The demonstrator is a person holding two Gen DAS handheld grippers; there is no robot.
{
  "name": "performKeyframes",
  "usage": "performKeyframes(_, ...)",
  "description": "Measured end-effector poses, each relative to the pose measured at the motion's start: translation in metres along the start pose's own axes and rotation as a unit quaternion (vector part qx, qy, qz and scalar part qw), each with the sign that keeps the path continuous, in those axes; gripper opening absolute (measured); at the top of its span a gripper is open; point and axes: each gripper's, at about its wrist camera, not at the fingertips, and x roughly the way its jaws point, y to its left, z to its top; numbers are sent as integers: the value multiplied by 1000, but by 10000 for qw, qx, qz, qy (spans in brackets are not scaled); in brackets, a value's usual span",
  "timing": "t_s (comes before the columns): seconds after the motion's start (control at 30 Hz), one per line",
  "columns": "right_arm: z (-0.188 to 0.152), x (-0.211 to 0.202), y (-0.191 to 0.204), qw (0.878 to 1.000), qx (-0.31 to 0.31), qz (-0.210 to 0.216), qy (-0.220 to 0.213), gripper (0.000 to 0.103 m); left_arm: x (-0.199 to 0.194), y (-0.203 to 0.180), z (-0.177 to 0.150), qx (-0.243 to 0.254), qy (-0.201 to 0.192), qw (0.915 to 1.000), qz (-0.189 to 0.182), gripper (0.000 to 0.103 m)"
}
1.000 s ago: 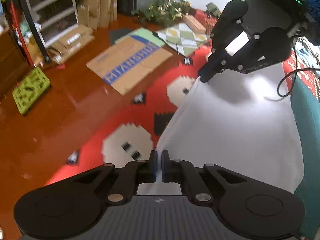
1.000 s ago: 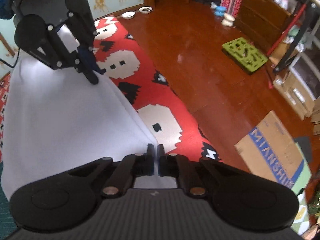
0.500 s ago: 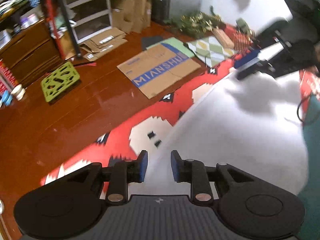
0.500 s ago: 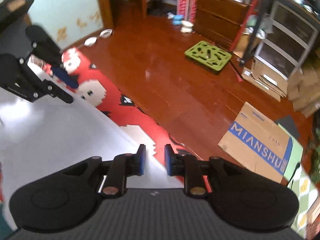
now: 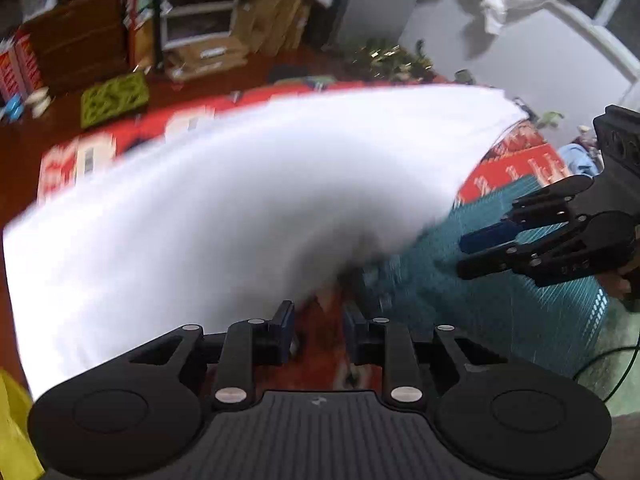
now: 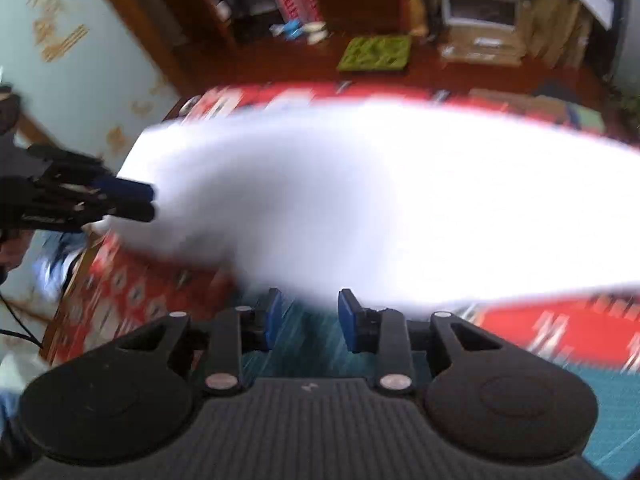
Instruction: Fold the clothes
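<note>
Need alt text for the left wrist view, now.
Blurred white cloth lies across a red patterned cover, free of the left gripper, whose fingers stand open. The right gripper is at right over teal fabric.

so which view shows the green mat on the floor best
The right wrist view: the green mat sits near top centre, its cut-out pattern readable despite blur. The left wrist view shows it smaller, at the upper left, more smeared.
</note>
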Motion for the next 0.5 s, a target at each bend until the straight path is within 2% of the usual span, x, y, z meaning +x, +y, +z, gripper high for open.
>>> performKeyframes(0.07,-18,11,13,9998,-169,54,-8,34,4,-7,-13,-207,35,9998,74,25)
performKeyframes(0.17,-26,32,17,9995,-295,39,-49,34,5,-15,-27,-488,-28,9985,253,25)
performKeyframes(0.37,-24,51,7,9950,-849,-198,-481,34,11,-27,-47,-838,-184,9953,449,26)
performKeyframes(0.5,-17,53,6,9840,-1564,-116,-845,34,16,-30,-55,-924,-193,9938,585,26)
